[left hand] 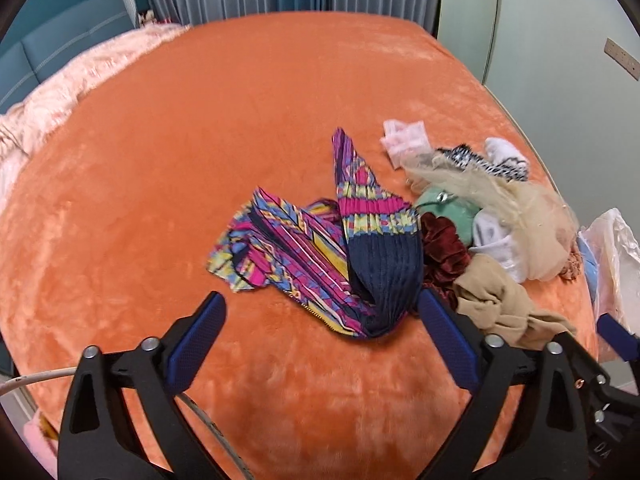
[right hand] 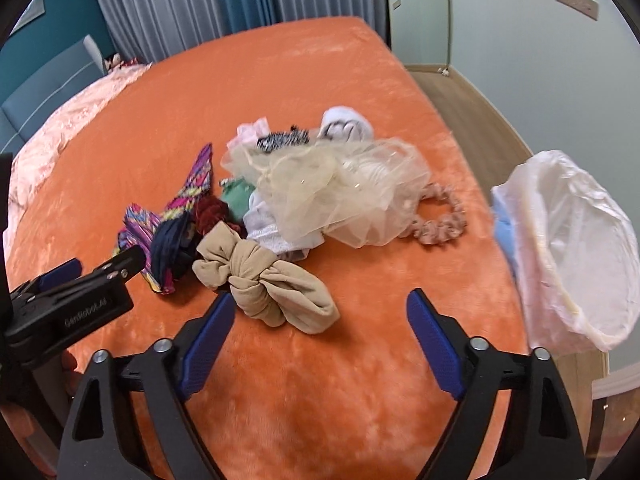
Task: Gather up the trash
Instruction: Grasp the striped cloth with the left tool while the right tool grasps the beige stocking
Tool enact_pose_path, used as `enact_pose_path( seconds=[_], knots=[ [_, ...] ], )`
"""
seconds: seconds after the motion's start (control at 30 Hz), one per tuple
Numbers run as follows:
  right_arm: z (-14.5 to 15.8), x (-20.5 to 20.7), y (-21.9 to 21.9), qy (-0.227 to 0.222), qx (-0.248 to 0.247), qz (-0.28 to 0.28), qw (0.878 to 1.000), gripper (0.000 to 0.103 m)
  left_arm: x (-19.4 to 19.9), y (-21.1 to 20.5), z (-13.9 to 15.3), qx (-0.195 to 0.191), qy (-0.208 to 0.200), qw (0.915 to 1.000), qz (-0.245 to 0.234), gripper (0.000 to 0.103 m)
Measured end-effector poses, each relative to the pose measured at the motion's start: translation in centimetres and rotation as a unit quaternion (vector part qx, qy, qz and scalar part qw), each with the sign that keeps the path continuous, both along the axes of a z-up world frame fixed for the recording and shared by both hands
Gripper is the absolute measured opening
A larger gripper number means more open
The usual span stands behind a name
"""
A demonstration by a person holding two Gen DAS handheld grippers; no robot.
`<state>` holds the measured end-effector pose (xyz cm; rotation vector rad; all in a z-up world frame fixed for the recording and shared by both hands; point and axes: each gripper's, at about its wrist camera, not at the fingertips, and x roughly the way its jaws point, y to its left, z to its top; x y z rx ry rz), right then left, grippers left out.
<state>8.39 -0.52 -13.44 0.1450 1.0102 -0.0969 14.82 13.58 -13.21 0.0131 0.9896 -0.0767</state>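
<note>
Nothing looks collected yet, as far as the views show; the whole heap of soft things lies on the orange bed cover [left hand: 168, 168], toward its right edge, and the bin lined with a white bag [right hand: 576, 248] stands off that edge with no item visible inside, though its bottom is hidden. So the job seems at its start, with every piece left to move.

The left gripper [left hand: 322, 322] has its jaws spread wide and holds nothing; the pleated multicoloured cloth [left hand: 316, 248] lies just ahead of them, its dark navy end reaching between the 2 blue pads and close to the right-hand one, not pinched.

The right gripper [right hand: 320, 314] is likewise wide open and empty; the knotted beige stocking [right hand: 264, 286] lies between its pads, nearer the left-hand one, which seems to be just at the fabric; contact cannot be told.

Behind these sit a dark red scrunchie [left hand: 444, 248], a green piece [left hand: 452, 208], white socks [left hand: 496, 248], a cream tulle puff [right hand: 340, 196], a pink scrunchie [right hand: 444, 220] and a black-and-white band [right hand: 282, 140]; all remain untouched on the cover.
</note>
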Motion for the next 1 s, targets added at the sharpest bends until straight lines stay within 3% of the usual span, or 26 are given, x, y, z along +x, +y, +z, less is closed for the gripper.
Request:
enact_pose_path(
  seconds=[0.1,0.17,0.3,0.37,0.4,0.43,0.53,0.9,1.0],
  knots=[
    [-1.3,0.9,0.2,0.014,0.019,0.007,1.0,0.066,0.8,0.0,-1.1,-0.012,0.01,0.9999,-0.006,0.087],
    [-1.8,1.3,0.2,0.022,0.028,0.01,0.999,0.05,1.3,-0.1,-1.7,-0.022,0.016,0.9996,-0.011,0.074],
    [-2.0,1.4,1.0,0.024,0.037,0.025,0.999,0.033,1.8,0.1,-2.2,-0.041,0.025,0.9988,-0.01,0.054],
    [-1.9,1.4,1.4,0.026,0.033,0.031,0.999,0.017,1.8,0.2,-2.2,-0.048,0.028,0.9984,-0.011,0.034],
    [-1.8,1.3,1.7,0.028,0.033,0.035,0.998,0.012,1.6,0.3,-2.1,-0.049,0.029,0.9983,-0.01,0.03],
    [-1.6,1.2,1.9,0.028,0.035,0.038,0.998,0.009,1.6,0.4,-1.9,-0.05,0.028,0.9983,-0.008,0.021],
    [-0.4,0.5,2.2,0.019,0.042,0.046,0.998,0.007,0.8,0.8,-0.8,-0.053,0.018,0.9984,-0.003,0.01],
    [7.2,-2.8,2.4,-0.057,0.037,0.052,0.996,0.007,-3.4,0.2,7.7,-0.082,-0.053,0.9949,-0.022,0.006],
    [8.3,-3.6,1.7,-0.064,0.031,0.038,0.997,0.007,-3.8,0.1,8.1,-0.081,-0.048,0.9953,-0.02,0.015]
  ],
)
